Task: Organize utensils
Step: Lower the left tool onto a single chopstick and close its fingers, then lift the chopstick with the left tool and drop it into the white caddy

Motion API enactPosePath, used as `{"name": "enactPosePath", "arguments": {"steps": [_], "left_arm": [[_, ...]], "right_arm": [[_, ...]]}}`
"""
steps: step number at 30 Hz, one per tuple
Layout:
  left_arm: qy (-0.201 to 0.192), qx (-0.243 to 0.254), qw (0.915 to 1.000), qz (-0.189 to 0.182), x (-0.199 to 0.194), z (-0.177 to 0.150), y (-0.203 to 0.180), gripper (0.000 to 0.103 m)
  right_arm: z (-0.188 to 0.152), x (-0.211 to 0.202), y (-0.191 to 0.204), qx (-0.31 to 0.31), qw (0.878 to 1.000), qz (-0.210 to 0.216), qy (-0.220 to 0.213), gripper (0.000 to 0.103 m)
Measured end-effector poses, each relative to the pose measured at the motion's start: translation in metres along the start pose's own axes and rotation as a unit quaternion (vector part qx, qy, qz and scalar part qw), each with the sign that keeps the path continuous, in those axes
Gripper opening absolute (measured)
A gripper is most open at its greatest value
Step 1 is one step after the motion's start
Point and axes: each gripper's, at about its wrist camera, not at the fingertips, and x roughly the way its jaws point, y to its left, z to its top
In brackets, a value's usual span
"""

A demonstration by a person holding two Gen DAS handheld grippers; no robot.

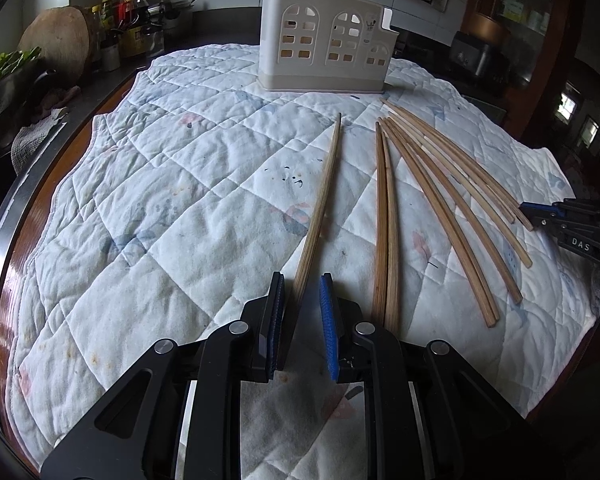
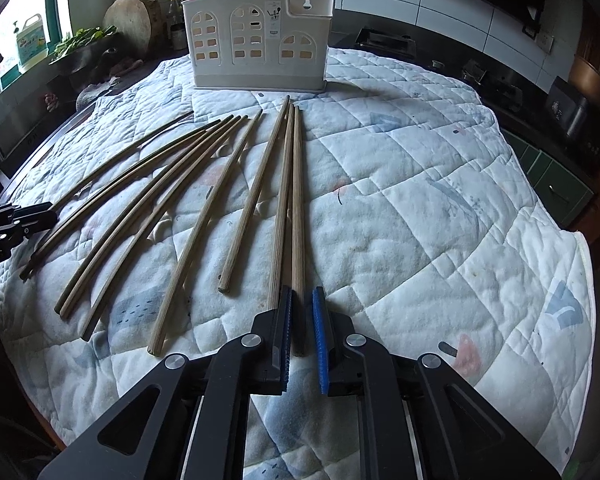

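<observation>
Chopsticks (image 2: 204, 216) lie fanned out on a white quilted cloth (image 2: 419, 208) covering the counter, their far tips directed toward a white utensil holder (image 2: 260, 40) standing upright at the far side of the cloth. The left tool (image 1: 301, 320) is released; its blue-padded jaws stand apart on either side of the near end of a single chopstick (image 1: 319, 200), without clamping it. The right tool (image 2: 301, 332) is likewise released, its jaws apart around the near end of the rightmost chopstick (image 2: 297, 220), which rests on the cloth just beside its neighbour.
</observation>
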Motion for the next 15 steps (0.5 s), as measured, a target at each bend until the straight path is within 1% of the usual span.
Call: {"name": "enactPosePath", "arguments": {"steps": [1, 4, 6, 11, 15], "left_arm": [[0.0, 0.001, 1.0, 0.007, 0.0, 0.0, -0.001, 0.012], [-0.004, -0.015, 0.9999, -0.007, -0.005, 0.001, 0.002, 0.009], [-0.01, -0.016, 0.9998, -0.006, -0.01, 0.002, 0.003, 0.007], [-0.036, -0.016, 0.9992, -0.007, -0.031, 0.009, 0.002, 0.005], [-0.06, -0.017, 0.998, -0.011, -0.048, 0.019, 0.002, 0.005]], "right_arm": [[0.0, -0.001, 0.0, 0.002, 1.0, 0.0, -0.001, 0.007], [-0.001, -0.008, 0.0, 0.007, 1.0, -0.002, -0.009, 0.007], [0.0, -0.016, 0.0, 0.01, 1.0, -0.003, -0.02, 0.007], [0.012, -0.048, 0.001, 0.012, 0.998, -0.006, -0.064, 0.007], [0.028, -0.075, 0.003, 0.012, 0.994, -0.013, -0.104, 0.007]]}}
